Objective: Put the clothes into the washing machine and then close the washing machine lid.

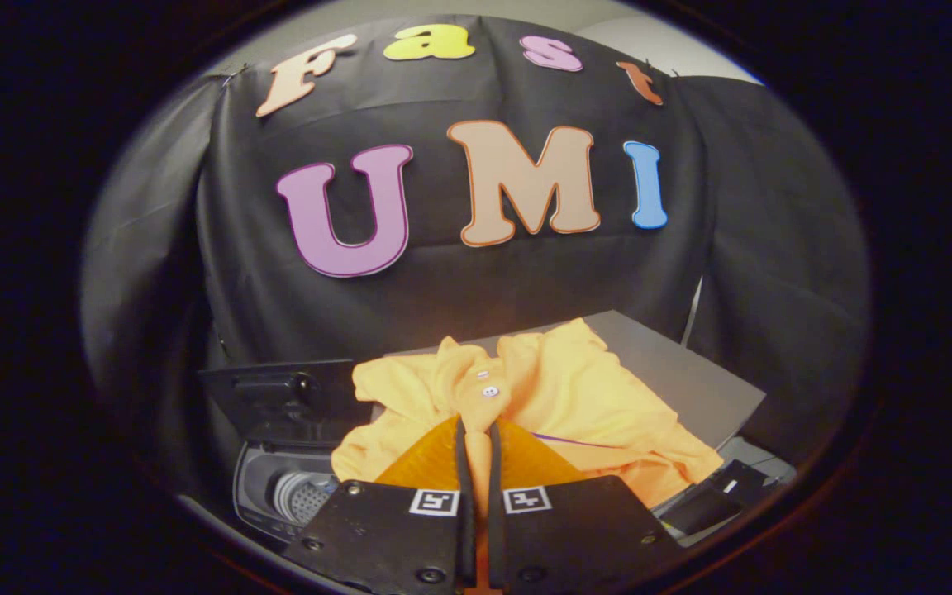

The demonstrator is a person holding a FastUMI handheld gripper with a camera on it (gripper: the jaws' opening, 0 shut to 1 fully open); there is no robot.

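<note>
**Shirt pinched, washer open**

Black cloth wall point(476, 314) hung behind the booth. Grey board point(691, 380) lay ahead w/ orange shirt point(575, 397) bunched on it. Washing machine point(286, 487) sat beside the fingers, lid point(286, 401) up, drum visible. Gripper point(477, 434) fingers were nearly together, pinching a shirt fold.

My gripper point(476, 430) pinched on fold of orange shirt point(542, 397), fingers nearly together with cloth between. Shirt bulk spreads just ahead of fingers and to their right, draped over grey board point(691, 372), blocking that side. Beside left finger, washing machine opening point(294, 487) lies uncovered, drum visible inside. Raised lid point(286, 401) stands upright behind opening, walling far side. Black booth cloth point(476, 289) closes off everything beyond.
</note>
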